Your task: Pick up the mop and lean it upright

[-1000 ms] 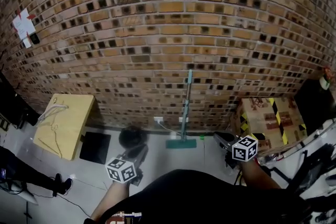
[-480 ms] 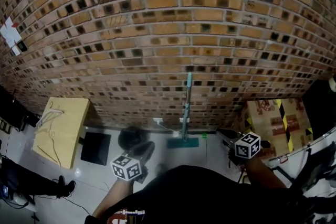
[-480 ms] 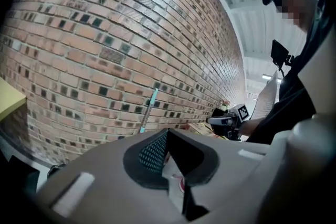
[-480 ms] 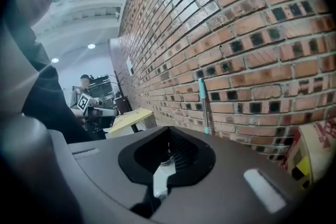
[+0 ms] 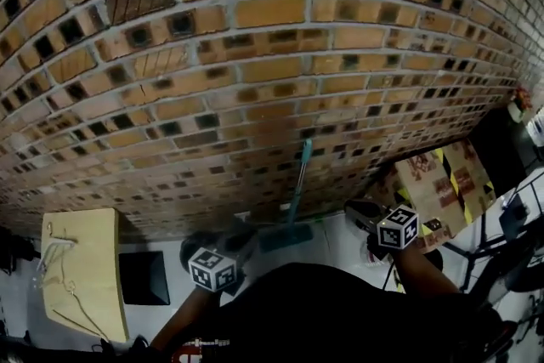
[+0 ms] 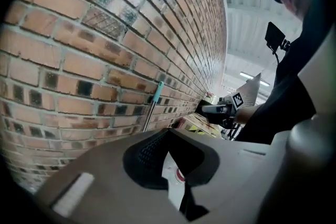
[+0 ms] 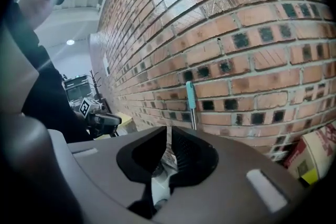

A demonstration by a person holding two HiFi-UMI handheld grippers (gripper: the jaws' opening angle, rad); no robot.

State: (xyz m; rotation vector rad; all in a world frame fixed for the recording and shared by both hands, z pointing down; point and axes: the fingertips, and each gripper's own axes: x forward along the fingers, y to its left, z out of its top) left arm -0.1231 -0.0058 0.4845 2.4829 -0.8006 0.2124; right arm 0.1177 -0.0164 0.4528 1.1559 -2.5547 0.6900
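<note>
The mop stands leaning against the brick wall, its teal grip [image 5: 304, 151] at the top and its flat teal head [image 5: 285, 237] on the floor. My left gripper [image 5: 235, 239] is low and just left of the mop head, shut with nothing in it. In the left gripper view its pads [image 6: 152, 148] are closed and the mop handle [image 6: 157, 92] rises ahead. My right gripper [image 5: 357, 214] is to the right of the mop. Its jaws have just been opening. In the right gripper view a narrow slit shows at the right gripper [image 7: 169, 131], with nothing in it, and the mop grip [image 7: 190, 96] stands beyond.
A cardboard box [image 5: 438, 178] with yellow-black tape sits by the wall at the right. A pale wooden board [image 5: 81, 268] with wire hangers and a black mat [image 5: 144, 276] lie at the left. A dark round object [image 5: 197, 249] sits beside my left gripper. The brick wall [image 5: 255, 55] fills the view ahead.
Both grippers have moved forward toward the wall and the mop, and the wall now looms larger. The mop has stayed leaning in the same place.
</note>
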